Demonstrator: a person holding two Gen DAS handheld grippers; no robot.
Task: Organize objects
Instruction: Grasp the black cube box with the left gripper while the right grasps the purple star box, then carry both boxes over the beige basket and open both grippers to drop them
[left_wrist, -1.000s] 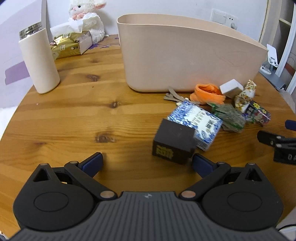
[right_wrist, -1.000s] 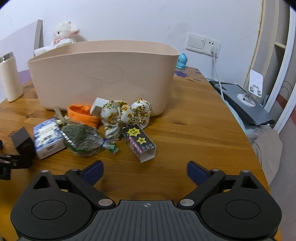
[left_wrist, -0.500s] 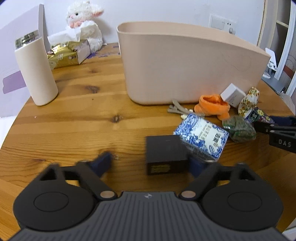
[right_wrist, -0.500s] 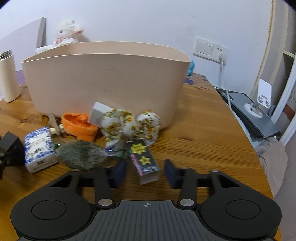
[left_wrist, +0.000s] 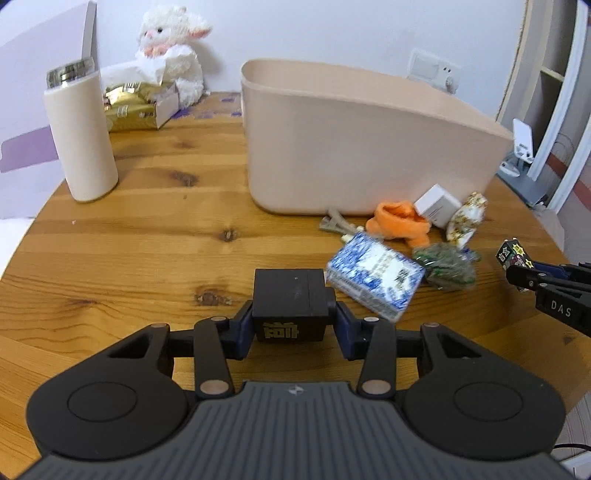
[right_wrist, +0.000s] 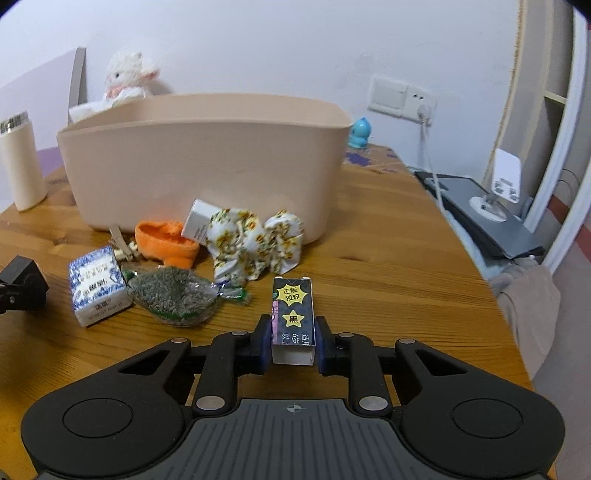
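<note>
My left gripper (left_wrist: 293, 326) is shut on a black box (left_wrist: 291, 302) with gold lettering, low over the wooden table (left_wrist: 147, 236). My right gripper (right_wrist: 291, 345) is shut on a small dark card box (right_wrist: 293, 315) with yellow stars; in the left wrist view that card box (left_wrist: 513, 253) shows at the far right. Behind stands a large beige bin (left_wrist: 354, 147) (right_wrist: 207, 162). In front of the bin lie a blue-and-white box (left_wrist: 375, 280) (right_wrist: 98, 290), an orange cloth (right_wrist: 164, 245), a white cube (left_wrist: 437, 205), a floral scrunchie (right_wrist: 255, 245) and a green packet (right_wrist: 173, 299).
A cream bottle (left_wrist: 81, 136) stands at the left. A gold packet (left_wrist: 133, 107) and a plush lamb (left_wrist: 170, 59) sit at the back. Beige clips (left_wrist: 334, 223) lie by the bin. A blue figurine (right_wrist: 360, 134) and a cable (right_wrist: 432, 177) are at the right.
Both grippers moved forward and went from open to shut: the left closed on the black box, the right on the star-printed card box.
</note>
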